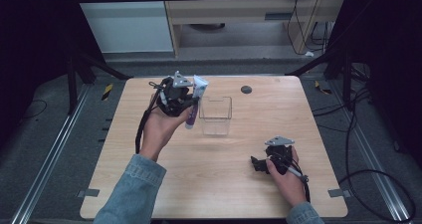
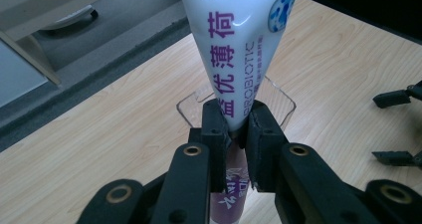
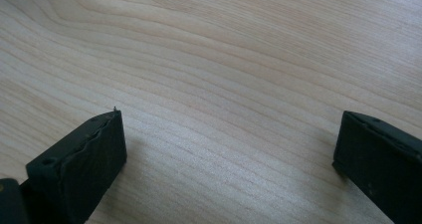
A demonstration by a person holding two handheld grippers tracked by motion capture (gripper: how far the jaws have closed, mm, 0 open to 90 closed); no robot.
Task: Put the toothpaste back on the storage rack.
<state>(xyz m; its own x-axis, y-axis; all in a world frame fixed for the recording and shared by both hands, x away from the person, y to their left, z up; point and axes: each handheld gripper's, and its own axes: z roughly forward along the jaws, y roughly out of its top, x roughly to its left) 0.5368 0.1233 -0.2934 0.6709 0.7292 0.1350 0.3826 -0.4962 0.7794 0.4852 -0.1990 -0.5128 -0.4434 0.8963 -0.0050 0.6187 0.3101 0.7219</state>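
Item: tube (image 1: 197,97), white with purple print and a purple cap end; held above the table (image 1: 149,184), just left of the box (image 1: 216,115); tilted, crimped end up and cap end down in the high view.

Left gripper (image 1: 191,103): clenched on the tube; in the left gripper view the jaws pinch its narrow lower body (image 2: 234,84), the wide crimped end rising beyond them and the cap end below them, the box rim (image 2: 283,102) behind.

Box: clear plastic, open top, upright near the table's middle; nothing seen inside it, though the walls are transparent and hard to read.

Right gripper (image 1: 259,163): released, jaws wide apart, resting low at the table's right front, well apart from box and tube; the right gripper view looks along its jaws at bare wood (image 3: 224,84).

Step in hand, as judged: carry of the tube to the box, grasp done, placing not yet done.

Next move, as judged: shift the tube rightward until the cap end stands over the opening; lower it inside the walls; release only once it rests within; a nudge to the light box rim could slide or tip it.
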